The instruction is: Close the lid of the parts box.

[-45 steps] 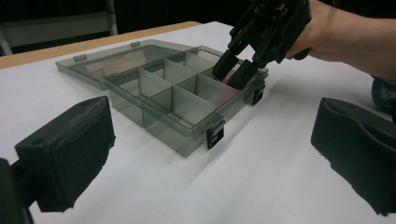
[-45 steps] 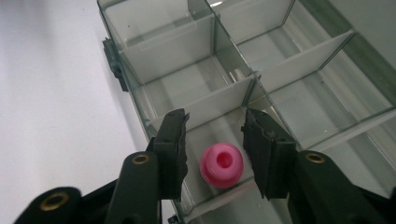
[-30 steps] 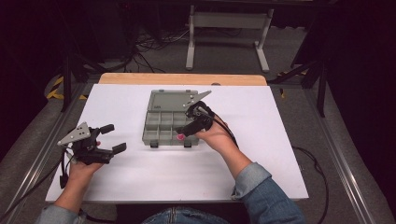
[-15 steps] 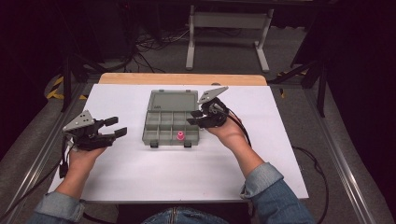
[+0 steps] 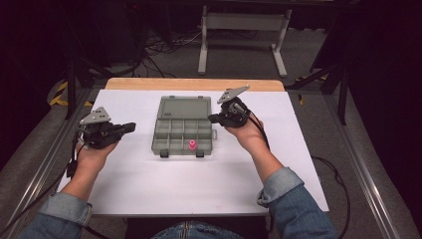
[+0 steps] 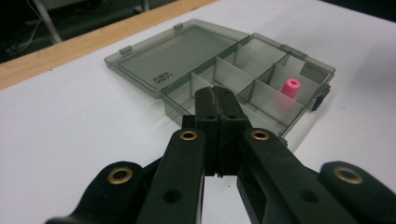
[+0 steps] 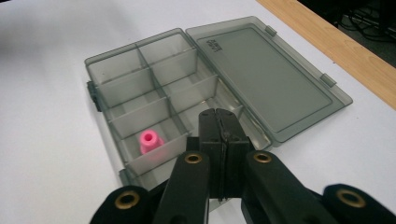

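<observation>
Both hands have drawn back from the open box (image 5: 184, 128) at frame centre: left tool (image 5: 127, 128) and right tool (image 5: 213, 118) clenched empty. The pink piece (image 5: 191, 145) sits in a lower-row compartment, seemingly delivered.

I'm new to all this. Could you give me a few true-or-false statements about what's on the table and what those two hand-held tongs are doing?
1. The grey compartment box lies with its lid open. True.
2. A pink piece sits in a front-row compartment. True.
3. The left tongs are wide open. False: their jaws are pressed together.
4. The right tongs hold the pink piece. False: they are shut on nothing; the piece stands in the box.
5. Several compartments hold pink pieces. False: just one does.
</observation>
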The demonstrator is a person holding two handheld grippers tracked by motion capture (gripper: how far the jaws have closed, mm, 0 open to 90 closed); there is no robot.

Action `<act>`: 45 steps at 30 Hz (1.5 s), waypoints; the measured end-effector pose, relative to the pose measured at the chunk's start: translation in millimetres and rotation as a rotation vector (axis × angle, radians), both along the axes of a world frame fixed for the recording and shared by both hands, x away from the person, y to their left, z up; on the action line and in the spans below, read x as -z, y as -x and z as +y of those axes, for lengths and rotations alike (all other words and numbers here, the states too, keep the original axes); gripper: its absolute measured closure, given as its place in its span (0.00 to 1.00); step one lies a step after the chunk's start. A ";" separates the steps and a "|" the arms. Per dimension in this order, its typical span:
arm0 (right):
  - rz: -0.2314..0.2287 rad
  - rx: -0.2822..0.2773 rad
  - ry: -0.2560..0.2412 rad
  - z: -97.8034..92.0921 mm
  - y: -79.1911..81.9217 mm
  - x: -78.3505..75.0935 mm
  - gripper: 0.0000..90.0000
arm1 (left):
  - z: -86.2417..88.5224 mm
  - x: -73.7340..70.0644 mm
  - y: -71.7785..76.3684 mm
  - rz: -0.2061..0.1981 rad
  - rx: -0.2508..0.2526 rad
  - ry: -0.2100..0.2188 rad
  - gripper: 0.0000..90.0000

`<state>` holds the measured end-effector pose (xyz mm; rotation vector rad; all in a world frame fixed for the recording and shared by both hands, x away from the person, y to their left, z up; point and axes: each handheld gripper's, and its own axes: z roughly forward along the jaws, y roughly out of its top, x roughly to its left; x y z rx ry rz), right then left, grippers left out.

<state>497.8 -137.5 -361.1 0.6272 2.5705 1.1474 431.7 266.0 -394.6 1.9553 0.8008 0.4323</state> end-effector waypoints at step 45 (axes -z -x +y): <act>0.055 0.180 0.031 -9.1 -82.2 31.5 1.00 | -20.7 6.0 -116.5 0.171 -0.143 -0.062 0.99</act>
